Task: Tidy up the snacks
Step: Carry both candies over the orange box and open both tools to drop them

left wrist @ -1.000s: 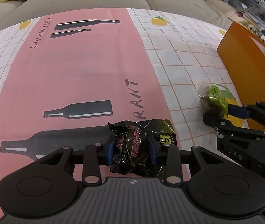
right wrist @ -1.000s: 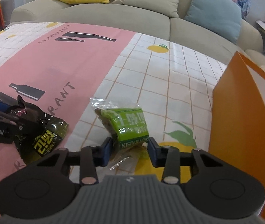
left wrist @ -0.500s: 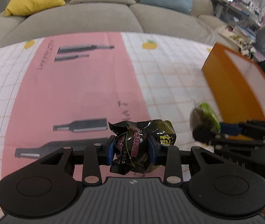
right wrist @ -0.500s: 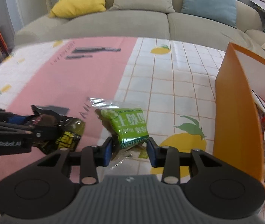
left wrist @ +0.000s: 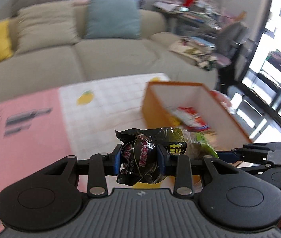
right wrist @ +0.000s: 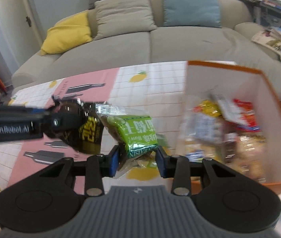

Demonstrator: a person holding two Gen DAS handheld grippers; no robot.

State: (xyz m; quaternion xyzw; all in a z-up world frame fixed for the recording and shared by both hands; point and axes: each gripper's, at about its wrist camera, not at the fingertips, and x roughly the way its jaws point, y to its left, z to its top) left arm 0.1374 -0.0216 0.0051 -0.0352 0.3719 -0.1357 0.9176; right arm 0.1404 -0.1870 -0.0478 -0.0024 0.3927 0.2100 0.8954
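Note:
My left gripper (left wrist: 139, 156) is shut on a black snack packet (left wrist: 140, 158) with pink lettering and holds it in the air above the table. The packet also shows in the right wrist view (right wrist: 87, 129). My right gripper (right wrist: 137, 159) is shut on a green raisin packet (right wrist: 138, 132), also held in the air, right beside the black one. The green packet shows in the left wrist view (left wrist: 202, 144). An orange box (right wrist: 259, 73) with several snack packets inside stands just to the right of both grippers; it also shows in the left wrist view (left wrist: 152, 103).
The table has a pink and white checked cloth (right wrist: 154, 83) with bottle and lemon prints. A beige sofa (right wrist: 140, 45) with yellow, beige and blue cushions stands behind it. A cluttered desk (left wrist: 192, 15) and a chair (left wrist: 231, 37) are at the far right.
Both grippers have lifted their packets off the cloth and moved right, towards the orange box. The box's inside now shows in both views.

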